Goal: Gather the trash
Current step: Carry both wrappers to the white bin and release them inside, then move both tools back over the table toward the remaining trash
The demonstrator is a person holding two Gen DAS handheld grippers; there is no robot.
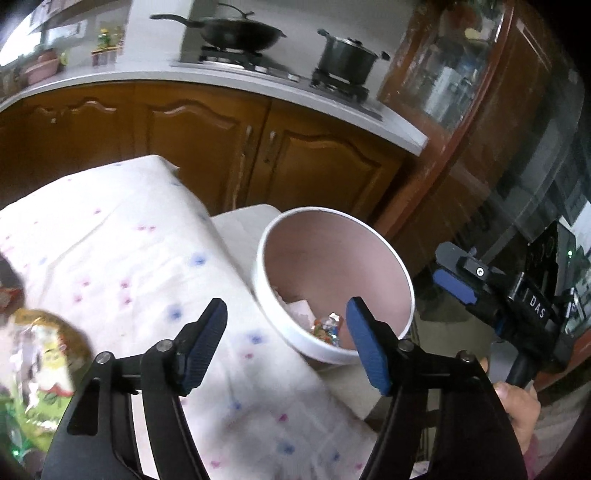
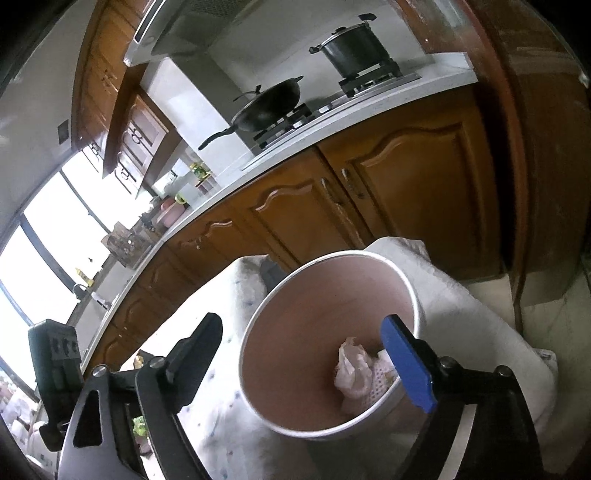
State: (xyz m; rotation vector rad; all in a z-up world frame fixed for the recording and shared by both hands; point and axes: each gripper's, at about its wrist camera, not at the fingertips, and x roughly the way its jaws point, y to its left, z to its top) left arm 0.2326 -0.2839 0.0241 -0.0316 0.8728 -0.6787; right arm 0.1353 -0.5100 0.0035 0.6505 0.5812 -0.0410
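Note:
A round bin with a white rim and pink inside stands beside the cloth-covered table. It holds crumpled white paper and a shiny coloured wrapper. My left gripper is open and empty, over the table edge near the bin. My right gripper is open and empty, just above the bin's mouth; it also shows in the left wrist view. A yellow-green snack bag lies on the table at the left.
Brown kitchen cabinets and a white counter stand behind, with a wok and a pot on the stove. A dark wooden cabinet stands at the right. The bin rests on a white-covered seat.

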